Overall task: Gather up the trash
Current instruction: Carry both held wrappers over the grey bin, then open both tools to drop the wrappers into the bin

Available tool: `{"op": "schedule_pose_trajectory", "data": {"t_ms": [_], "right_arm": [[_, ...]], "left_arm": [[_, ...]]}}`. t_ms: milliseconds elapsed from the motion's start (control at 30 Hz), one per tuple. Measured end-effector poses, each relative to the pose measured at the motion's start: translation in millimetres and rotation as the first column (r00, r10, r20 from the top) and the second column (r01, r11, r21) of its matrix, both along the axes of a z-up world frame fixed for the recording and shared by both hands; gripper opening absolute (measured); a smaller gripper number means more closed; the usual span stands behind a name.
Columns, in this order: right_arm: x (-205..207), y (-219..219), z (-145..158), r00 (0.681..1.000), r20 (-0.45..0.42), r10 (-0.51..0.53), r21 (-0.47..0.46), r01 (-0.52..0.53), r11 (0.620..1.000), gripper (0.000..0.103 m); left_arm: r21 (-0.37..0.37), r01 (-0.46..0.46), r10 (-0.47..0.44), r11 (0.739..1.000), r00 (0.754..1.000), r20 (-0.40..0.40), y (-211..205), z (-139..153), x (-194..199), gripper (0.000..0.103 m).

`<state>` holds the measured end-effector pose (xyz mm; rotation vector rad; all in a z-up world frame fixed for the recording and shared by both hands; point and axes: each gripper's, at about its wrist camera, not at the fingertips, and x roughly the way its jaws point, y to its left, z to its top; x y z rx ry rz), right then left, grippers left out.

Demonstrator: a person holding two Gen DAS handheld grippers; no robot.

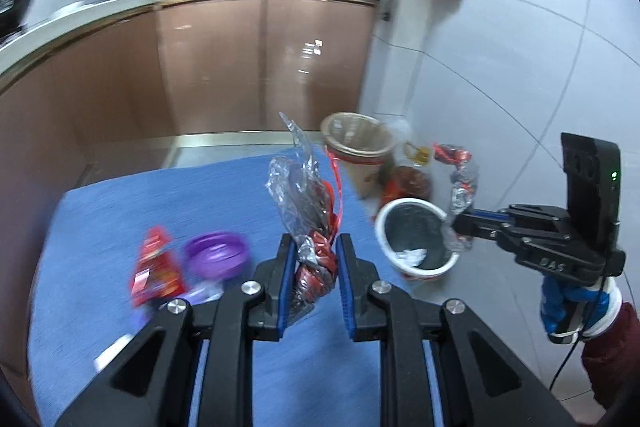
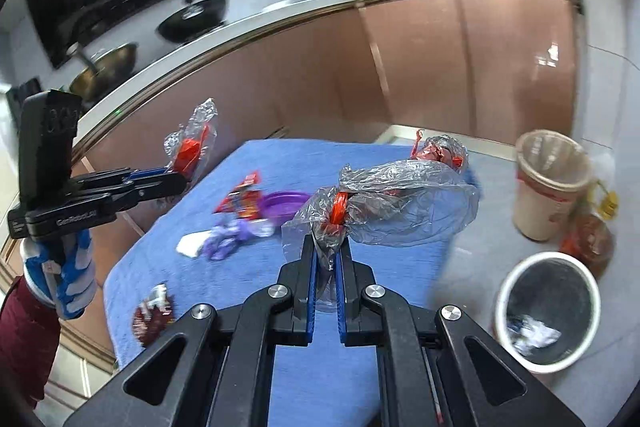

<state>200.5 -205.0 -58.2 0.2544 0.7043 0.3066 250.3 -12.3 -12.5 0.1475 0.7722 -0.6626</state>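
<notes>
My left gripper (image 1: pixel 316 251) is shut on a crumpled clear plastic bag with red inside (image 1: pixel 308 203), held above the blue table (image 1: pixel 160 195). My right gripper (image 2: pixel 329 251) is shut on another clear plastic bag with a red tie (image 2: pixel 392 195). In the left wrist view the right gripper (image 1: pixel 460 223) holds its bag (image 1: pixel 460 179) over the rim of the white trash bin (image 1: pixel 416 239). In the right wrist view the left gripper (image 2: pixel 176 179) holds its bag (image 2: pixel 192 139) at the table's left edge. The bin (image 2: pixel 548 307) stands on the floor at the lower right with white scraps inside.
On the blue table lie a red snack wrapper (image 1: pixel 156 267), a purple lid (image 1: pixel 216 255), a purple-and-white wrapper (image 2: pixel 228 239) and a dark red wrapper (image 2: pixel 154 315). A beige lined bin (image 2: pixel 552 179) and an oil bottle (image 2: pixel 588 239) stand by the white bin. Brown kitchen cabinets (image 1: pixel 208 67) are behind.
</notes>
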Motion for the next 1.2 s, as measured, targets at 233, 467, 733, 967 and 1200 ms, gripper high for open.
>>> {"op": "schedule_pose_trajectory", "data": {"t_ms": [233, 467, 733, 967, 1200], "right_arm": [[9, -85, -43, 0.986, -0.086, -0.144, -0.019, 0.143, 0.990, 0.008], [28, -153, -102, 0.952, -0.196, -0.237, -0.060, 0.229, 0.972, 0.008], [53, -208, -176, 0.899, -0.328, -0.291, -0.073, 0.284, 0.956, 0.009], [63, -232, -222, 0.855, -0.407, -0.321, -0.082, 0.316, 0.945, 0.012], [62, -240, -241, 0.828, -0.432, -0.359, -0.106, 0.348, 0.931, 0.032]], "left_arm": [[-0.001, 0.141, -0.140, 0.990, 0.987, -0.079, -129, -27, 24, 0.019], [0.004, 0.203, -0.198, 0.979, 0.962, -0.188, -236, -73, 52, 0.019], [0.023, 0.212, -0.195, 0.977, 0.933, -0.304, -309, -134, 86, 0.019], [0.057, 0.206, -0.175, 0.977, 0.925, -0.336, -346, -171, 95, 0.021], [0.041, 0.192, -0.164, 0.980, 0.915, -0.368, -361, -188, 103, 0.037]]}}
